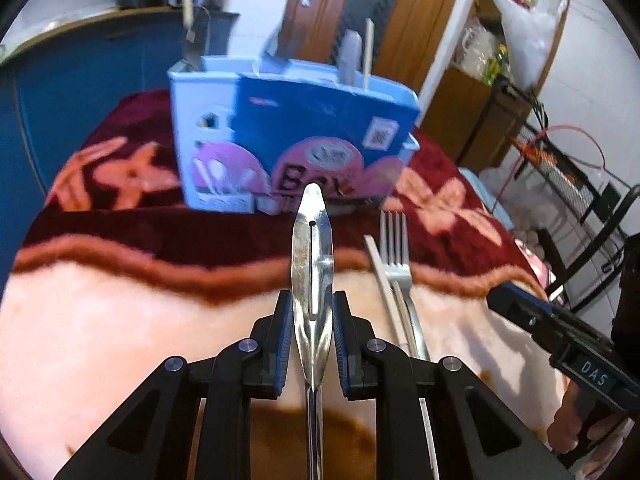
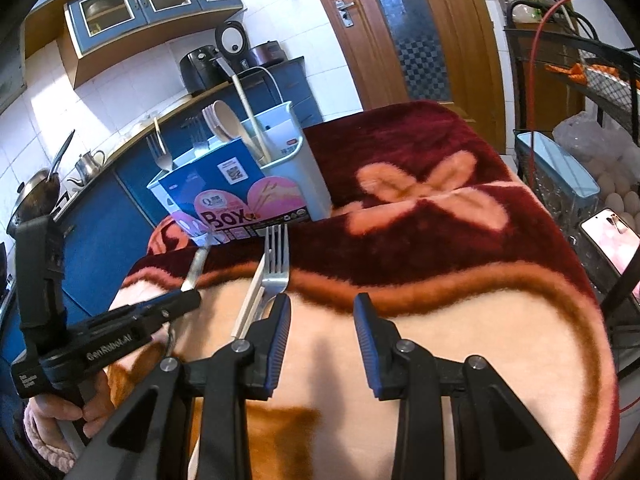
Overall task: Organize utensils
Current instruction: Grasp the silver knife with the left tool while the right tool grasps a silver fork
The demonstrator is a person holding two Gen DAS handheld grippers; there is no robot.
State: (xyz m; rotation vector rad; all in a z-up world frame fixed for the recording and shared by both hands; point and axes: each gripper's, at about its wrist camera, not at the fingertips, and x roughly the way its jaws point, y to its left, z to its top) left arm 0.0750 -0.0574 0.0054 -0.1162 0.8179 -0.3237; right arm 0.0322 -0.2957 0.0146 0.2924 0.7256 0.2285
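Observation:
My left gripper is shut on a slotted metal spatula-like utensil, held edge-on above the blanket and pointing at the blue utensil box. It shows in the right wrist view too, with the utensil sticking out of it. A metal fork and a pale chopstick lie on the blanket to the right of it. My right gripper is open and empty, its left finger beside the fork and chopstick. The box holds forks, wooden spoons and a long stick.
A red and cream flower-patterned blanket covers the table. A wire rack with a glass container, eggs and a phone stands at the right. Blue kitchen cabinets stand at the left, a wooden door behind.

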